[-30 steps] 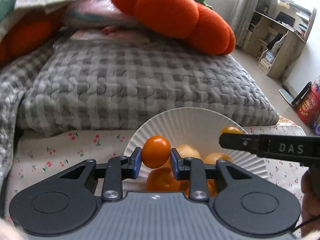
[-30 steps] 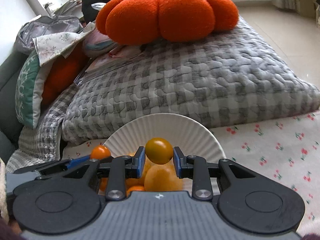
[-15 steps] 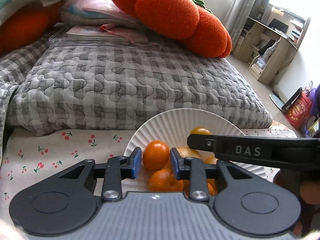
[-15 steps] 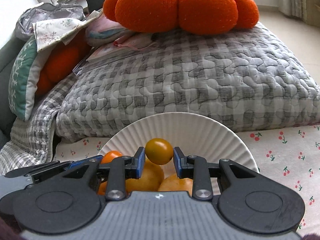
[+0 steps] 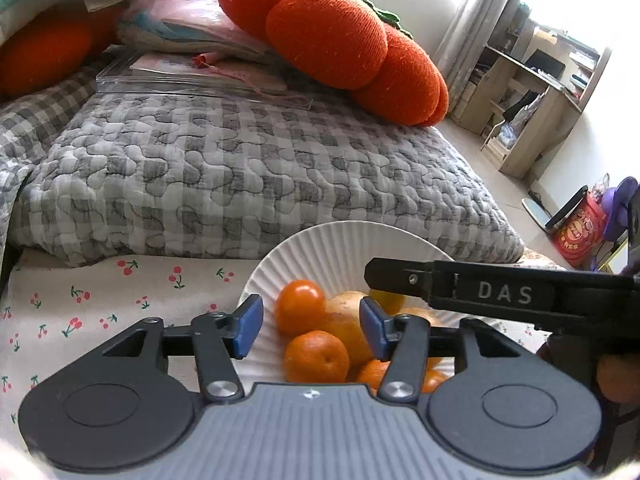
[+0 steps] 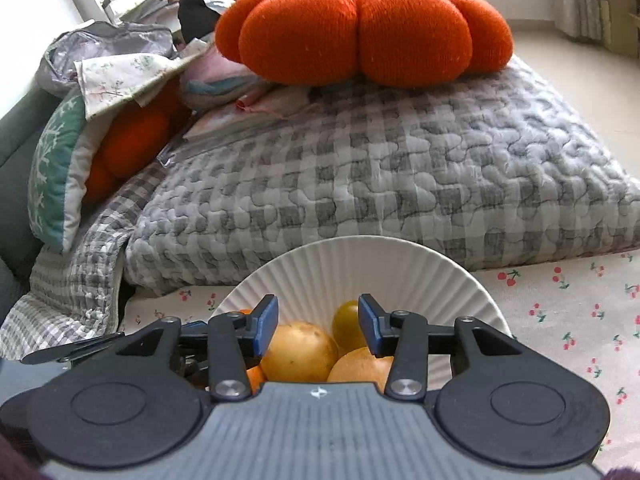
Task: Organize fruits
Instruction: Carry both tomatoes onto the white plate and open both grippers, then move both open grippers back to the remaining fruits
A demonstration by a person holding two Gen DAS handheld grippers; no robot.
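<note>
A white ribbed plate (image 5: 340, 240) (image 6: 360, 264) on the cherry-print cloth holds several orange and yellow fruits. My left gripper (image 5: 310, 326) hangs over its near left side with its jaws opening. A small orange tomato (image 5: 300, 306) lies free on the pile between the pads, beside a mandarin (image 5: 316, 356). My right gripper (image 6: 318, 324) is over the plate too, its jaws also opening. A yellow-orange tomato (image 6: 346, 322) rests on the fruit just inside the right pad, next to a larger yellow fruit (image 6: 298, 350). The right gripper's black finger (image 5: 500, 292) crosses the left wrist view.
A grey checked quilt (image 5: 248, 168) (image 6: 380, 184) rises right behind the plate, topped by an orange pumpkin cushion (image 5: 332, 40) (image 6: 364, 28). Cushions and bags are piled at the left (image 6: 60, 168). Flowered cloth (image 5: 100, 292) lies left of the plate and also to its right (image 6: 560, 304).
Both grippers were shut on small tomatoes above the plate. Their jaws have spread, and each tomato now sits lower on the pile of fruit.
</note>
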